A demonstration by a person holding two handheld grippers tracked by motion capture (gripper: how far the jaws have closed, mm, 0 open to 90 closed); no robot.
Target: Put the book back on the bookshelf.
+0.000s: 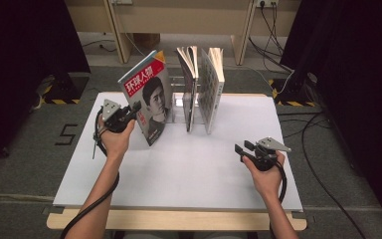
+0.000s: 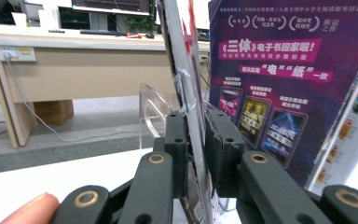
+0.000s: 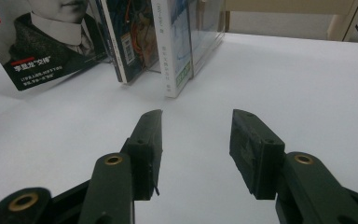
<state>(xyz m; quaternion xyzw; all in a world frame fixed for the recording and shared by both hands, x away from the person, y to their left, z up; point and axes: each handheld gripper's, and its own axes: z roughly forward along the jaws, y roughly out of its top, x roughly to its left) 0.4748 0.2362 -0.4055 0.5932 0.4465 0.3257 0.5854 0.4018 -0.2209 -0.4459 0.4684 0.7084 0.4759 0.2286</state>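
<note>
Left gripper [image 1: 132,110] pinches tilted magazine [image 1: 149,97] | right gripper [image 1: 242,147] spread, idle | risk: thin edge may slip, magazine topples.

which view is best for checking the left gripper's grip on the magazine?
Left gripper view: the left gripper has both jaws clamped on the magazine edge, close up. The high view gives the wider picture, the gripper at the tilted magazine's left edge. The right gripper view has just its lower cover.
</note>
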